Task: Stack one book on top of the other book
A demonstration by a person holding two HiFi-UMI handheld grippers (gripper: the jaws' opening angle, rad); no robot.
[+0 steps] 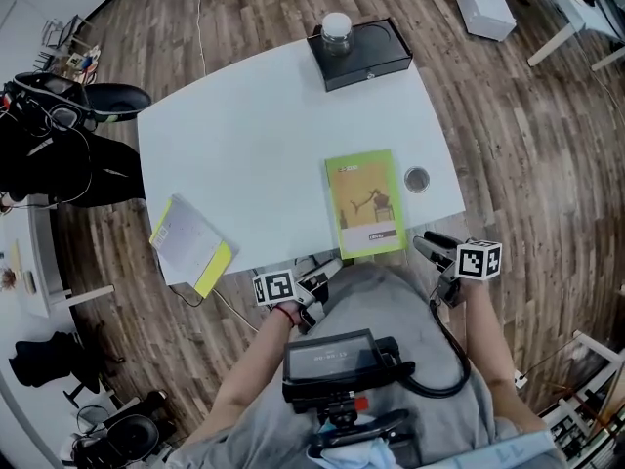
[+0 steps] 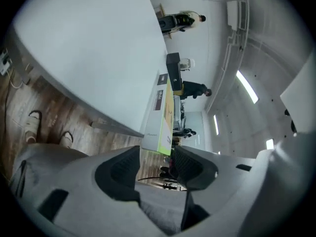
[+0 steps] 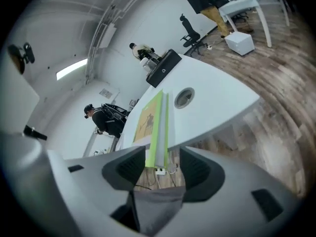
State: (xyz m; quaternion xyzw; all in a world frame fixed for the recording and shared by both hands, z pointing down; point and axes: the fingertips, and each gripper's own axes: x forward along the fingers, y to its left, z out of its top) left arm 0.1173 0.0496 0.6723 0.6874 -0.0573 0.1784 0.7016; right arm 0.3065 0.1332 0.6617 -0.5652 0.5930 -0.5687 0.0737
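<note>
Approach is the step in hand, I judge. The yellow-edged book [image 1: 190, 245] lies at the table's [image 1: 244, 125] left edge. My left gripper [image 1: 327, 270] stands spread, sighting the green book [image 1: 365, 203] at the near edge. My right gripper [image 1: 422, 245] is spread too, with that book's edge between its jaws, unpinched. Next I'd push in, clamp, lift and carry it left.

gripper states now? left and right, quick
Left gripper: open, green book corner lined up between its jaws, not clamped.
Right gripper: open, same book's edge between its jaws, not clamped.
</note>
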